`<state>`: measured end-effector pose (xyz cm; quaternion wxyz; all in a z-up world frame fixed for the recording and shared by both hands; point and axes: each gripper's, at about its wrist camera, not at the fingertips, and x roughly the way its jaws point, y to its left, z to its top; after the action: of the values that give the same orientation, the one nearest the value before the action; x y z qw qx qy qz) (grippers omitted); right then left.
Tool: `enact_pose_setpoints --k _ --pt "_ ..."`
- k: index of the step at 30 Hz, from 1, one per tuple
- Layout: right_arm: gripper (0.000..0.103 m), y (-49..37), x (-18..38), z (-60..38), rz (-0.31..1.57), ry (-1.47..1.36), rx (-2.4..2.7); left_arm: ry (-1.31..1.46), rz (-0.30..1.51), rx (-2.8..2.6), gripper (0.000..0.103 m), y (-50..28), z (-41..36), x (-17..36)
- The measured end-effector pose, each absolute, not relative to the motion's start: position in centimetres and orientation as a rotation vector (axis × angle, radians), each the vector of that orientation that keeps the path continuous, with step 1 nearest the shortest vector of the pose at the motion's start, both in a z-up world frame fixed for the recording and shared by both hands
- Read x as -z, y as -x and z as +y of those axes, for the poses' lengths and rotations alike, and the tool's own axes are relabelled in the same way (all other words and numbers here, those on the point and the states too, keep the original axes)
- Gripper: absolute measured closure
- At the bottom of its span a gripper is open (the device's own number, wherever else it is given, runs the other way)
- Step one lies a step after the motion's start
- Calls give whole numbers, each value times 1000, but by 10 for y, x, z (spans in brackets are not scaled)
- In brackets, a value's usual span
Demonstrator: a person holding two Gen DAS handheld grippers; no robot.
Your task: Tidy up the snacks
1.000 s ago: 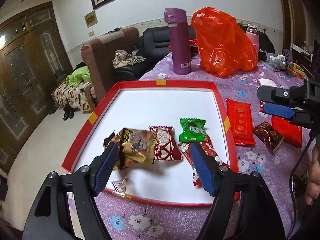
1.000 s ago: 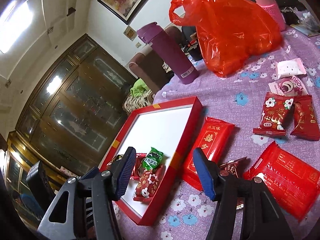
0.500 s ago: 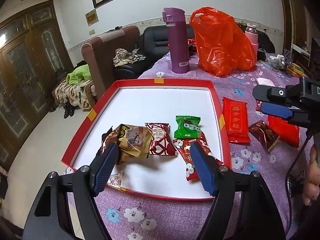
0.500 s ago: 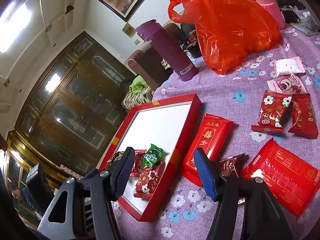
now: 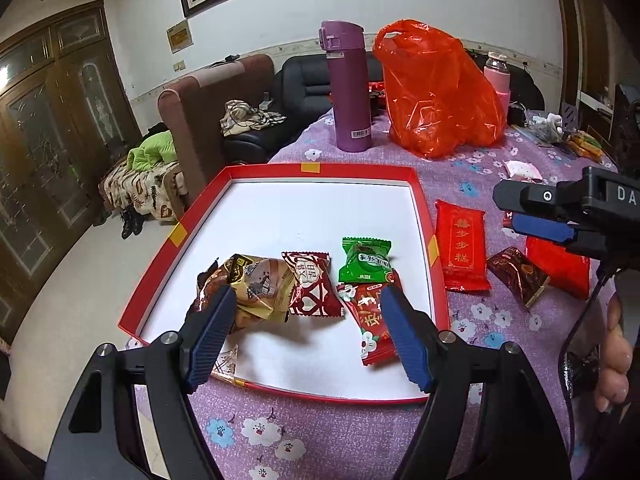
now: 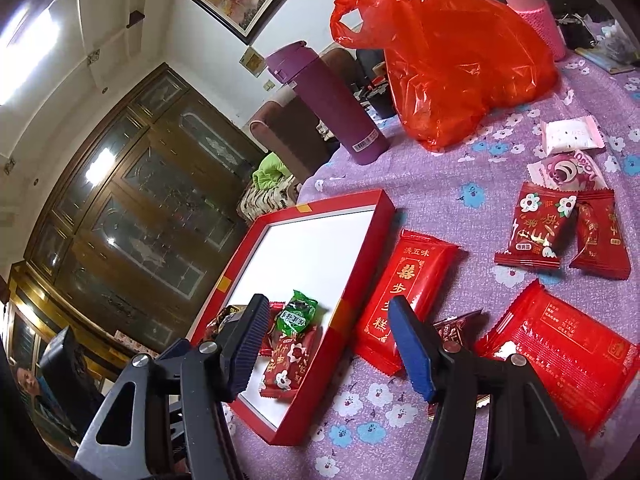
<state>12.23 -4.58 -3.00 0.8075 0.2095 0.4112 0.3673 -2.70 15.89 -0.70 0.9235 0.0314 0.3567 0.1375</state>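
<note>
Both grippers hang over the purple flowered tablecloth with nothing between their blue pads. Held low at the near edge of the red tray, the left gripper has its jaws spread wide and empty. Off to the right of the tray, the right gripper is parted too, a little less wide, and grips nothing; seen from the left wrist it shows as a black body with a blue pad above the loose packets, with part of a person's hand below it.

Inside the tray, along its near half, lie four snacks in a rough row: a gold packet at the left, a dark red packet with a white pattern touching it, a green packet, and a red flowered packet just below the green one.

Outside the tray, on the cloth, a long red packet with gold characters lies just beside the right rim. Next to it sits a small dark brown packet, then a large flat red packet. Farther back are two small red flowered packets, a pink bear packet and a white one.

At the far end stand a purple flask, an orange-red plastic bag and a pink bottle.
</note>
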Motion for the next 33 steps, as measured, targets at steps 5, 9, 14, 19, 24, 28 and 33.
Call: enact_pose_setpoints --k 5,9,14,19,24,28,33 --pt "39 -123 30 -49 880 -466 -784 -58 748 -291 28 28 160 7" --pt "39 -124 30 -53 864 -469 -770 -55 703 -290 28 37 161 -10" --pt "39 -126 29 -64 822 -500 -747 -64 655 -288 24 49 165 -21" --pt "37 -126 24 -75 753 -512 -722 -43 671 -286 24 48 172 -15" --pt "37 -129 26 -71 768 -487 -707 -37 683 -280 24 47 170 -9" --pt "37 -129 26 -71 768 -489 -711 -43 689 -272 24 44 164 -7" --pt "37 -130 26 -71 780 -494 -713 -59 697 -257 24 44 156 -5"
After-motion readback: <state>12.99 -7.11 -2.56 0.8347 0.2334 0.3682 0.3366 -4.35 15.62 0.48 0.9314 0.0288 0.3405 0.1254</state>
